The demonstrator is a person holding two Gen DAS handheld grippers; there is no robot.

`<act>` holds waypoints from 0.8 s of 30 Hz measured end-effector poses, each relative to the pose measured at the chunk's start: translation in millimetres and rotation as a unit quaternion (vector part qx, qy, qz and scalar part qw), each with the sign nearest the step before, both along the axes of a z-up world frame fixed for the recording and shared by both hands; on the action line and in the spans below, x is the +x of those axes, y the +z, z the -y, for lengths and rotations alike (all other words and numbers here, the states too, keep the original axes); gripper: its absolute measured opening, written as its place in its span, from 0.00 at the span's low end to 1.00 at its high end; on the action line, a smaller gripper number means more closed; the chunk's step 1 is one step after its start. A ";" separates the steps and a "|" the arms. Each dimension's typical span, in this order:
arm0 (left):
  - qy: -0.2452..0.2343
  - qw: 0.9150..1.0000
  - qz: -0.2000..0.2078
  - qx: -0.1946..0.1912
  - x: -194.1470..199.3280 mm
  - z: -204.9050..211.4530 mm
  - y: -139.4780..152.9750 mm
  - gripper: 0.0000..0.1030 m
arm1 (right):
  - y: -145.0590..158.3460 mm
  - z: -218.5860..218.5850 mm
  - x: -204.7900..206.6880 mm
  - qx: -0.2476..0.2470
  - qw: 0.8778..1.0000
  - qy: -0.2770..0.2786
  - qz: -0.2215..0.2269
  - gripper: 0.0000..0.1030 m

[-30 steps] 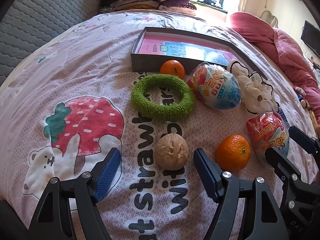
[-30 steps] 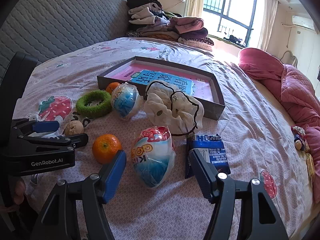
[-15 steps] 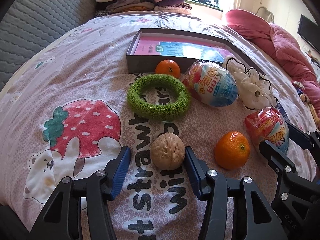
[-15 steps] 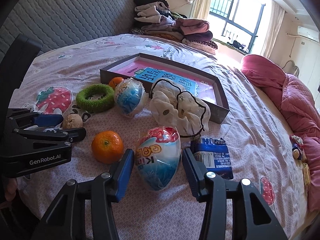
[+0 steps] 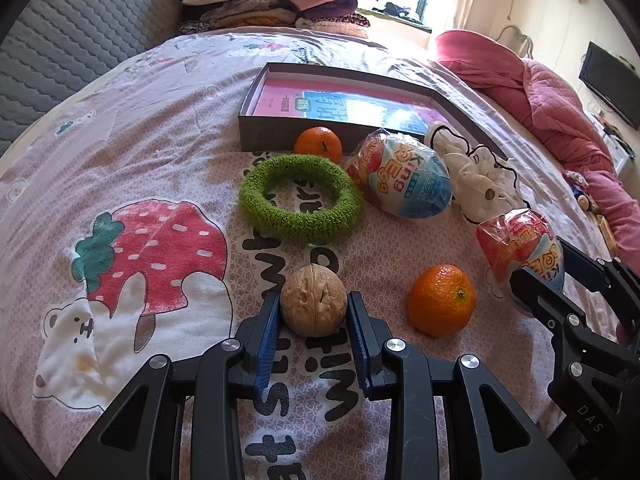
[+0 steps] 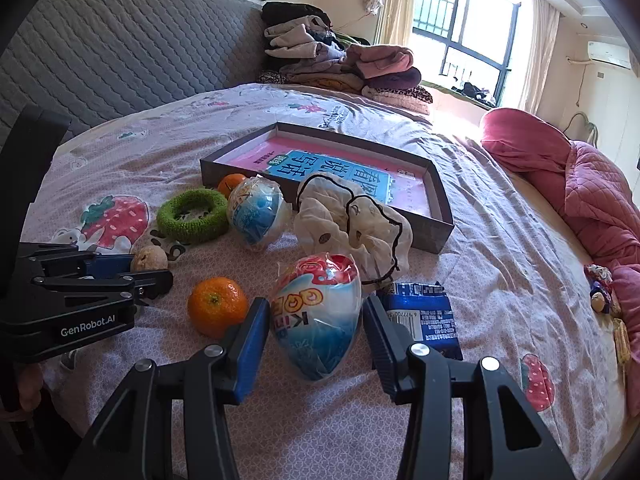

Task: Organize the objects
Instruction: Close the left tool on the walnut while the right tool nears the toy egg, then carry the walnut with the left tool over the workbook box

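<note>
Where bedsheet [image 5: 120, 128] lies bare, room.

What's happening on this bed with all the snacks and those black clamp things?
A person is tidying things on the bed with two hand-held grippers. The left gripper is closing on a walnut, its pads touching both sides. The right gripper straddles a wrapped toy egg, pads at its sides, grip not certain. Both things sit on the bedsheet. The open box, holding only a booklet, lies behind.
</note>
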State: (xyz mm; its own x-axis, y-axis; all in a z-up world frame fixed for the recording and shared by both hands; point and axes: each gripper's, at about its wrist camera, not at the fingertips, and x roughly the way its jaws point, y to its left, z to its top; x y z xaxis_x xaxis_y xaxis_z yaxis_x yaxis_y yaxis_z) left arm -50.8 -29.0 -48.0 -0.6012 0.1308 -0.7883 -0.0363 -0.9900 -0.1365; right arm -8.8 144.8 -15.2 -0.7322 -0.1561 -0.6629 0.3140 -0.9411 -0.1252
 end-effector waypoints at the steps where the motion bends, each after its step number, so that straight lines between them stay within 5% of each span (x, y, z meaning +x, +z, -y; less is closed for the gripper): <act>1: 0.000 1.000 -0.001 -0.002 0.3 -0.1 0.8 0.32 | 1.1 -0.5 -0.1 -0.005 1.000 -0.001 -0.001 0.47; 24: 0.005 0.996 -0.075 -0.037 12.8 -10.2 54.9 0.32 | 43.2 -9.9 1.4 -0.056 0.997 -0.001 -0.050 0.47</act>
